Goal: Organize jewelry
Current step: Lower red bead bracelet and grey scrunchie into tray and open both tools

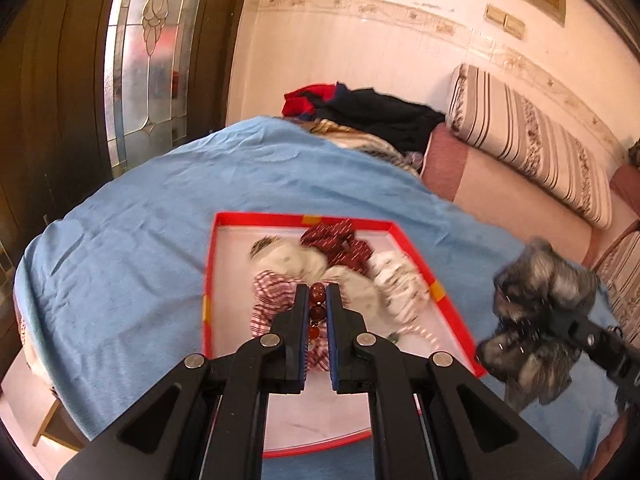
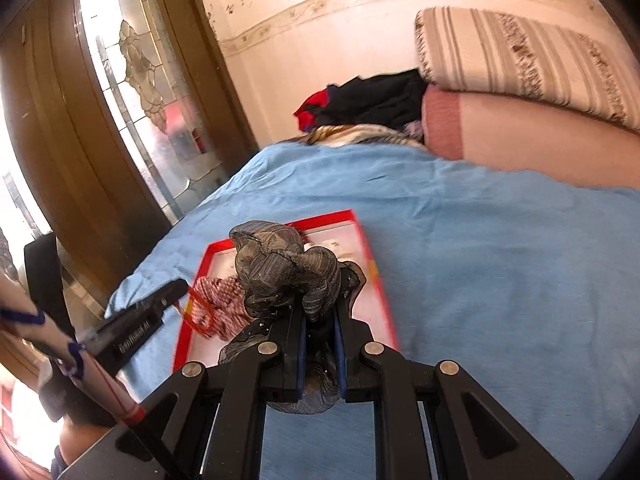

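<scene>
My left gripper (image 1: 318,300) is shut on an amber bead bracelet (image 1: 317,312), held above a red-rimmed tray (image 1: 304,219) on the blue cloth. Several scrunchies lie in the tray: a dark red one (image 1: 340,242), white ones (image 1: 394,280) and a red-and-white checked one (image 1: 270,292). My right gripper (image 2: 320,312) is shut on a grey-brown gauzy scrunchie (image 2: 288,264) above the tray's (image 2: 320,218) near side. That scrunchie (image 1: 540,320) also shows to the right in the left wrist view. The left gripper (image 2: 176,288) with the bracelet (image 2: 200,312) appears at the left in the right wrist view.
The blue cloth (image 1: 160,220) covers a table. Behind it lie a heap of dark and red clothes (image 1: 360,108) and a striped cushion (image 1: 528,140) on a pink couch (image 1: 500,184). A wooden door with patterned glass (image 1: 140,60) stands at the left.
</scene>
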`<state>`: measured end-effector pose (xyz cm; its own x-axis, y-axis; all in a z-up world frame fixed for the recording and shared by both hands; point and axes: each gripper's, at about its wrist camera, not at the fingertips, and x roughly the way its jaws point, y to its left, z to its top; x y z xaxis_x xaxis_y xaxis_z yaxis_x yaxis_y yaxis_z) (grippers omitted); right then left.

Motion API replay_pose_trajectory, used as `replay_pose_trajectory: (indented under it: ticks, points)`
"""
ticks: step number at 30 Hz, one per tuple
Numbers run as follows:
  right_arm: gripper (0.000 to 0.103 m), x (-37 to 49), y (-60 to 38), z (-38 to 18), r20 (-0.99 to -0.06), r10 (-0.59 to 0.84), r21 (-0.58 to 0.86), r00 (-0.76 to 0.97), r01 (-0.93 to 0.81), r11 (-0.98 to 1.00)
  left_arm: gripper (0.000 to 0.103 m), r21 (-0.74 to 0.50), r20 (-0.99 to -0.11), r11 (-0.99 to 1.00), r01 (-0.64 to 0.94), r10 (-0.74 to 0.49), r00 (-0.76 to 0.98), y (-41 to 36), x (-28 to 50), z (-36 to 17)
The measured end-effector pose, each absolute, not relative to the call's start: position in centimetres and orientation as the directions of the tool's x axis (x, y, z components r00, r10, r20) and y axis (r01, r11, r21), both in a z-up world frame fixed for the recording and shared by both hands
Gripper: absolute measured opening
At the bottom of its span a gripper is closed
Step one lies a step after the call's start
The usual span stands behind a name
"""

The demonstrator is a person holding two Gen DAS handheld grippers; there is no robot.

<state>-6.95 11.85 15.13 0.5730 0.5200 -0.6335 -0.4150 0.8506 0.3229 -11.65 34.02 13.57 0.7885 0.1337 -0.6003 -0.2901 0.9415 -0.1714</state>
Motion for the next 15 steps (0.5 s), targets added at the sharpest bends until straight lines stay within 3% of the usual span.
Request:
replay_pose_trajectory:
  ticks: [7,15]
  points:
    - [0.012,-5.2,15.0,11.4,-0.681,0.565,0.394,0.466,-0.417,0.819,0.007,-0.132,-0.664,0.939,-0.319,0.155,0.732,34.4,-11.1,10.9]
    - [0.013,-4.1,15.7,8.9,-0.723,0.534,0.377,0.437,-0.398,0.836,0.007,-0.087,-0.708,0.932,-0.353,0.191,0.68,34.2,-10.1,9.3]
